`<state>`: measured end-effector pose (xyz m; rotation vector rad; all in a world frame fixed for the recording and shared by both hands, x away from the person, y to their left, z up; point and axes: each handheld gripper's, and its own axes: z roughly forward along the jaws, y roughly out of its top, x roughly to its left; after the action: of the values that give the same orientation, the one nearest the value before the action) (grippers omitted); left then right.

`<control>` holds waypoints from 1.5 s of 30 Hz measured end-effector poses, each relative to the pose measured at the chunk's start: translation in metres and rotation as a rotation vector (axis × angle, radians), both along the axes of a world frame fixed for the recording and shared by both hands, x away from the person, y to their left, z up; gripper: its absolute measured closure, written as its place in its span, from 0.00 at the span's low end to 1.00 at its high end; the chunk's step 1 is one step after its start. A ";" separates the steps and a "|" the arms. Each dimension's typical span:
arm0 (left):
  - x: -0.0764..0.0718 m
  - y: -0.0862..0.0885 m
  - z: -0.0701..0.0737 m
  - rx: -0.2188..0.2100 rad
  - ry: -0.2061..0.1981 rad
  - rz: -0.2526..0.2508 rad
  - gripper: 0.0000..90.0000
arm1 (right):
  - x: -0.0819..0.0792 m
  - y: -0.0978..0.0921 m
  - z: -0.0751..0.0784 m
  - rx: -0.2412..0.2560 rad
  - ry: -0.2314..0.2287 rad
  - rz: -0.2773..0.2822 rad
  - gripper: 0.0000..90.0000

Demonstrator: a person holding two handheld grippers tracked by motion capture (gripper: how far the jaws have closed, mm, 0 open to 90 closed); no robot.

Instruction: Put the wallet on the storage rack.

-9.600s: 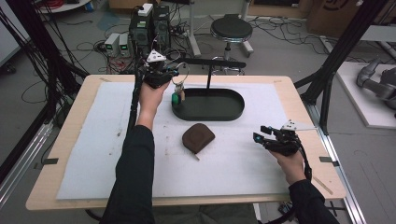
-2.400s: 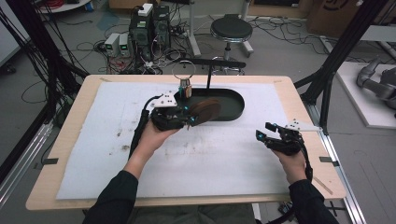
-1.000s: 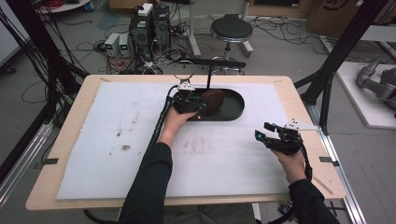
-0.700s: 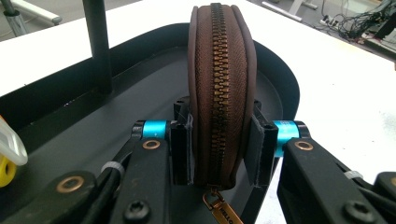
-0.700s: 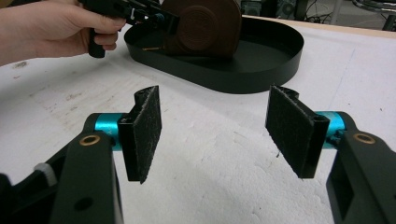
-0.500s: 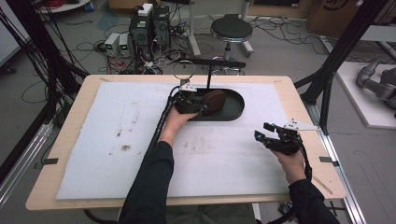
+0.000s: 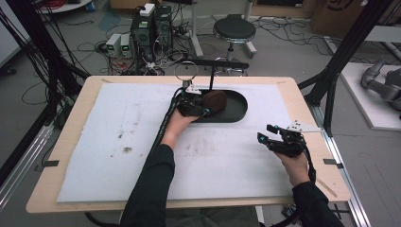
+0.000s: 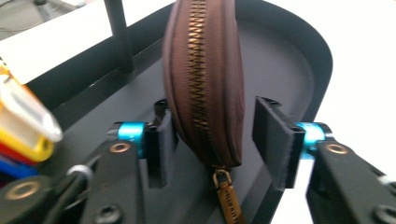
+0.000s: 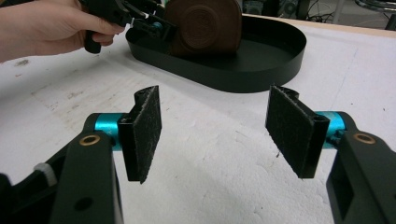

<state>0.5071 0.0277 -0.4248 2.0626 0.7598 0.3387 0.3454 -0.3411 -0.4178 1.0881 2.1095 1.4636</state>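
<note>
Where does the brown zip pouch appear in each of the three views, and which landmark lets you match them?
High view: brown zip pouch at upper centre, in the black oval tray, at the left gripper.
Left gripper view: centre, edge-on between the open jaws.
Right gripper view: top centre, standing in the tray.
Shared landmark: the black oval tray.

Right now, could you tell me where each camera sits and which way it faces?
High view: above the person's side, looking down on the table; both forearms show.
Left gripper view: between its jaws, facing the brown pouch in the black tray.
Right gripper view: between open jaws, facing the same pouch, tray and left hand.
</note>
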 end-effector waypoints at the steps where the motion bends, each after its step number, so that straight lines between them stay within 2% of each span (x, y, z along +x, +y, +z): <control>1: -0.001 0.001 0.001 0.013 -0.003 0.012 0.47 | 0.000 0.000 0.000 -0.001 -0.003 0.000 0.41; 3: -0.004 0.005 0.006 0.036 0.005 0.048 0.41 | 0.000 -0.001 0.000 -0.001 -0.006 0.001 0.41; 5: -0.010 0.010 0.011 0.037 0.003 0.056 0.38 | 0.000 -0.002 0.000 -0.002 -0.004 -0.002 0.41; 11: -0.035 0.030 0.027 -0.020 -0.040 0.047 0.34 | 0.000 -0.005 -0.001 -0.002 -0.006 -0.008 0.41; 16: -0.066 0.053 0.038 -0.063 -0.083 0.019 0.34 | 0.000 -0.006 -0.001 -0.006 -0.003 -0.017 0.41; 18: -0.080 0.064 0.042 -0.093 -0.099 0.014 0.34 | 0.000 -0.008 -0.002 -0.005 -0.003 -0.020 0.40; 22: -0.105 0.087 0.047 -0.108 -0.130 0.018 0.32 | 0.001 -0.010 -0.003 -0.003 0.006 -0.036 0.40; 28: -0.142 0.119 0.042 -0.100 -0.184 0.054 0.32 | 0.000 -0.014 -0.003 -0.004 0.009 -0.058 0.39; 31: -0.158 0.134 0.038 -0.129 -0.197 0.082 0.31 | -0.001 -0.016 -0.003 -0.007 0.011 -0.066 0.38; 36: -0.182 0.158 0.032 -0.137 -0.216 0.131 0.30 | 0.000 -0.017 -0.003 -0.007 0.010 -0.073 0.38; 39: -0.192 0.174 0.024 -0.157 -0.240 0.171 0.29 | 0.002 -0.016 -0.004 -0.014 0.009 -0.073 0.38; 41: -0.194 0.181 0.021 -0.151 -0.239 0.189 0.29 | 0.003 -0.015 -0.003 -0.016 0.007 -0.071 0.38; 43: -0.196 0.187 0.019 -0.168 -0.235 0.224 0.29 | 0.005 -0.014 -0.003 -0.018 0.001 -0.070 0.38; 45: -0.198 0.190 0.017 -0.168 -0.247 0.232 0.28 | 0.006 -0.013 -0.002 -0.022 -0.005 -0.066 0.38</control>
<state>0.3089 0.2179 -0.4073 1.7398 0.8460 0.6251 0.3511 -0.3538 -0.4201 1.1341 2.0611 1.4084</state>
